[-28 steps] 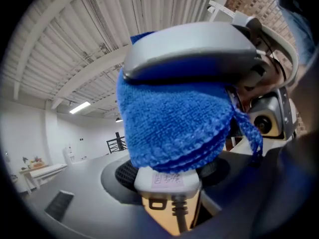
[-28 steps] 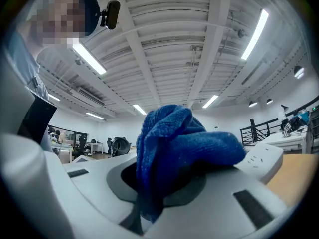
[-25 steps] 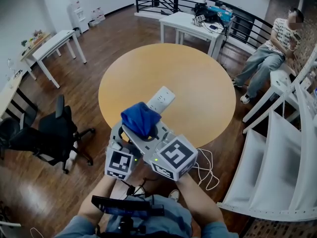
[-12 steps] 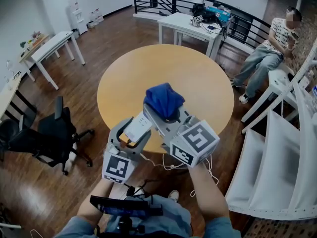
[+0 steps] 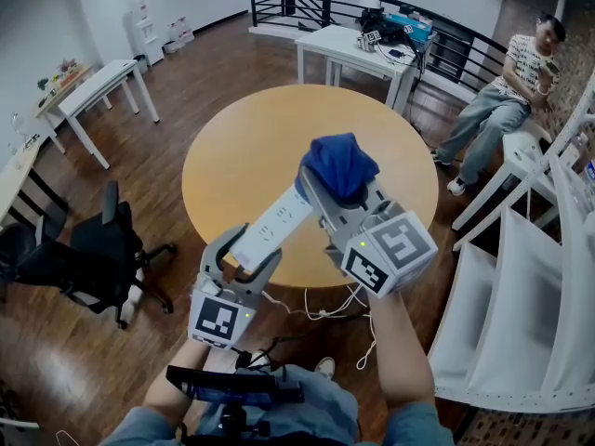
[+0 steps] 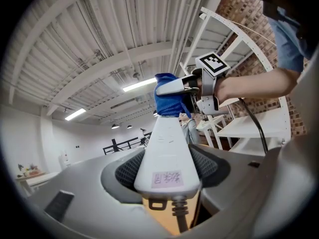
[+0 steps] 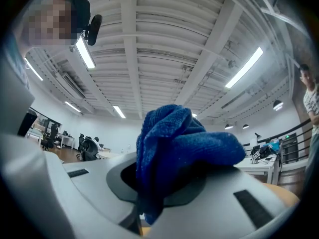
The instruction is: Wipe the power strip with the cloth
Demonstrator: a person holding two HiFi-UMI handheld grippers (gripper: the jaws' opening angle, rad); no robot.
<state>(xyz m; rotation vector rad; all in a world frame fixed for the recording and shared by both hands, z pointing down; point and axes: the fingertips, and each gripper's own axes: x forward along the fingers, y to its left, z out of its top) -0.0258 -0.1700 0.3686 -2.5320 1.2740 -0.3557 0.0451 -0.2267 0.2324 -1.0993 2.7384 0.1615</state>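
Power strip (image 5: 272, 228) is held in the air above the near edge of the round wooden table (image 5: 279, 128), low in the middle of the head view. It is white and narrow. Its long axis is seen running from the lower left up to the upper right of that view. The cord end points down-left towards the person, and the far end points up-right at the blue cloth (image 5: 340, 164).

The left gripper (image 5: 242, 260) is clamped on the cord end. In the left gripper view both dark pads are seen pressed against the sides of the strip, and a small pale label (image 6: 168, 179) is carried on its near face. The white cable (image 5: 327, 310) is seen hanging from that end in loops below the table edge.

The cloth is bunched into a lump and is gripped by the right gripper (image 5: 342, 190), whose jaws are closed on it. In the left gripper view the far tip of the strip is overlapped by the cloth.

A seated person (image 5: 516, 77) is seen at the upper right, a white table (image 5: 346, 42) at the top centre, and a black office chair (image 5: 102, 249) at the left.
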